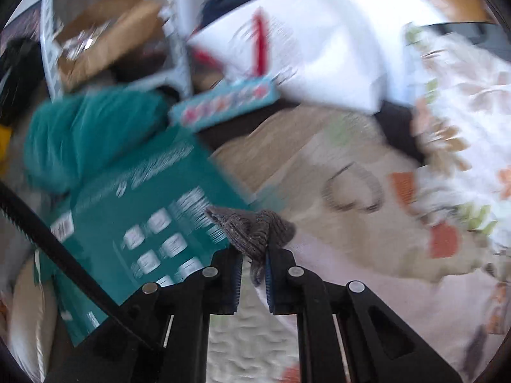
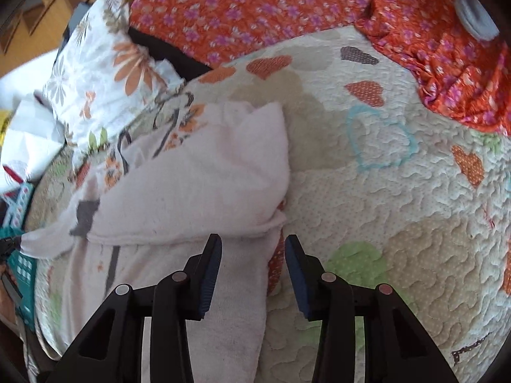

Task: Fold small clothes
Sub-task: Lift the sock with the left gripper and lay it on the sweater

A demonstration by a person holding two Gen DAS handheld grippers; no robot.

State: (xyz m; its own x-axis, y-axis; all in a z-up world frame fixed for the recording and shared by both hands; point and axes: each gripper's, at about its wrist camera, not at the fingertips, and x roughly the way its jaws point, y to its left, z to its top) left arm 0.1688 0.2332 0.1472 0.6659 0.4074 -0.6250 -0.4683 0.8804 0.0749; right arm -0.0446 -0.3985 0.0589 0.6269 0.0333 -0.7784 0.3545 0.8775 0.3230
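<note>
Motion blur smears the teal printed box [image 1: 134, 223], leaving its lettering unreadable. The grey knitted cloth [image 1: 252, 229] vanishes between black fingers [image 1: 230, 274]. The pale pink fleece garment [image 2: 191, 178] runs behind the gripper's black frame at the bottom.

- Quilted heart-patterned bedspread [image 2: 399, 223]
- Orange floral sheet [image 2: 255, 9]
- Flower-print pillow [image 2: 105, 60]
- Teal box [image 1: 153, 223] beside a white basket [image 1: 51, 57]
- White paper bag [image 1: 319, 48]

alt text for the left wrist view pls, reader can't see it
The left gripper is shut on a grey knit cuff of a pale pink garment, above a quilt. Behind, heavily motion-blurred, are a teal box and a white basket.
</note>
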